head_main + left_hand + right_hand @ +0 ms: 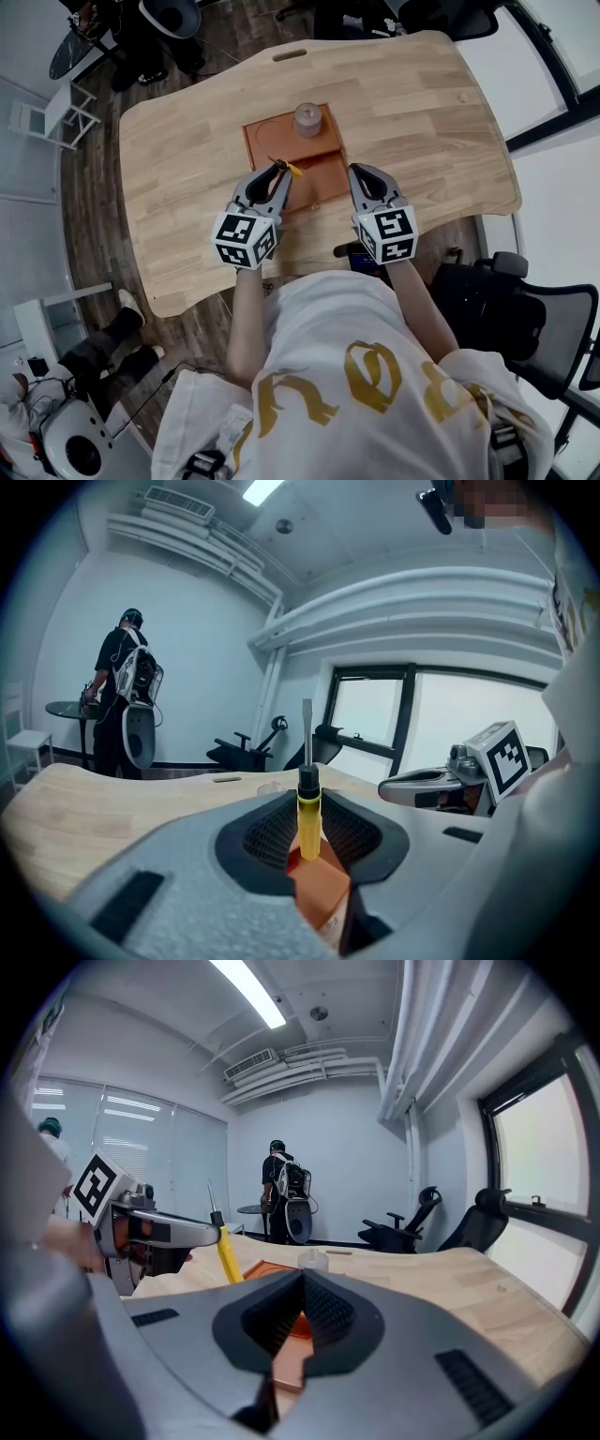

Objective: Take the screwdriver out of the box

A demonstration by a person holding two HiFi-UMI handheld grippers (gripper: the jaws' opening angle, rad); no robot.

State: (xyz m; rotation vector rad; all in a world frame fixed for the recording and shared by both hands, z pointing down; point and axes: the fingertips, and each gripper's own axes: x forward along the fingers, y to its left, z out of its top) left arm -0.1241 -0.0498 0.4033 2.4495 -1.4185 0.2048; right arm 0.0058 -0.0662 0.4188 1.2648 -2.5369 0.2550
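Note:
My left gripper (278, 170) is shut on a screwdriver (292, 170) with a yellow handle, held just above the near left part of the shallow orange box (323, 174) on the wooden table. In the left gripper view the screwdriver (308, 816) stands upright between the pads, its flat blade pointing up. My right gripper (360, 176) hovers at the box's near right corner, its jaws shut with nothing between them. The right gripper view shows the pads (323, 1312) meeting, with the box (269, 1269) beyond and the left gripper (208, 1232) with the screwdriver (226, 1252) to the left.
A clear round container (307, 118) stands at the far side of the box. The table (187, 150) has a slot (290, 54) near its far edge. A black office chair (525, 300) is at the right. A person (281, 1199) stands at a small table in the background.

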